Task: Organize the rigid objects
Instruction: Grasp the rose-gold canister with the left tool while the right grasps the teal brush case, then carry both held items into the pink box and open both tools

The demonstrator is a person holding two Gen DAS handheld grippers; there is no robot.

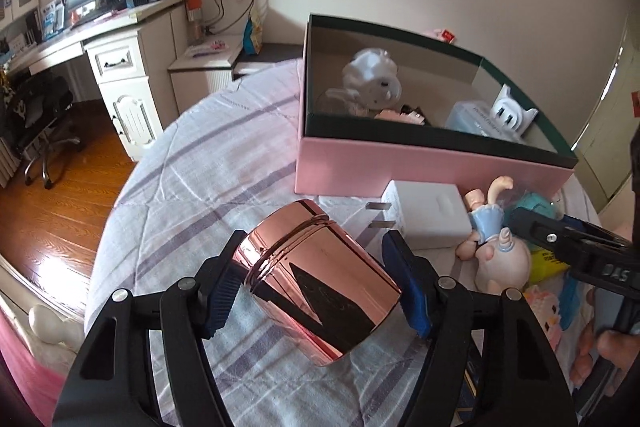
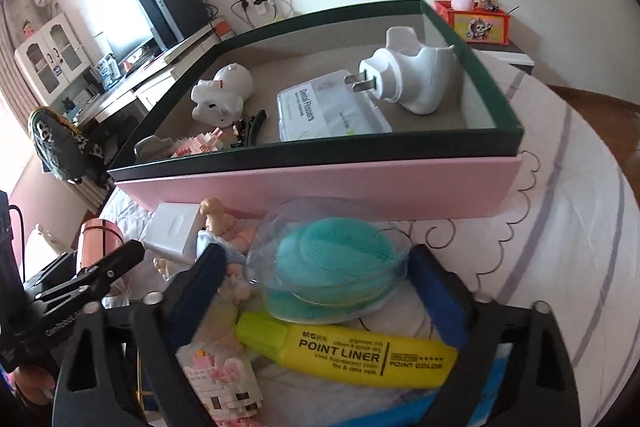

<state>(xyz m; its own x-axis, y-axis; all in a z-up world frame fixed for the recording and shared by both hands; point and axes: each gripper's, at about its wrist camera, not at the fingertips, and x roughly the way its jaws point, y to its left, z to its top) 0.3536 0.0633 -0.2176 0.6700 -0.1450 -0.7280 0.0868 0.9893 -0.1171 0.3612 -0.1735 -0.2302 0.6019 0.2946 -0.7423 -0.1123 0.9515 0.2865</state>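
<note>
The yellow highlighter (image 2: 346, 349) reads "M&G" up top, then "POINT LINER" in bold black, with "POINT COLOR" in a box at its right end; the small lines under it are too fine to read fully. In the box, the clear flat pack (image 2: 328, 113) says "Dental Flossers". On the other tool's arm (image 1: 618, 271), pale letters "DAS" show, cut off.
</note>
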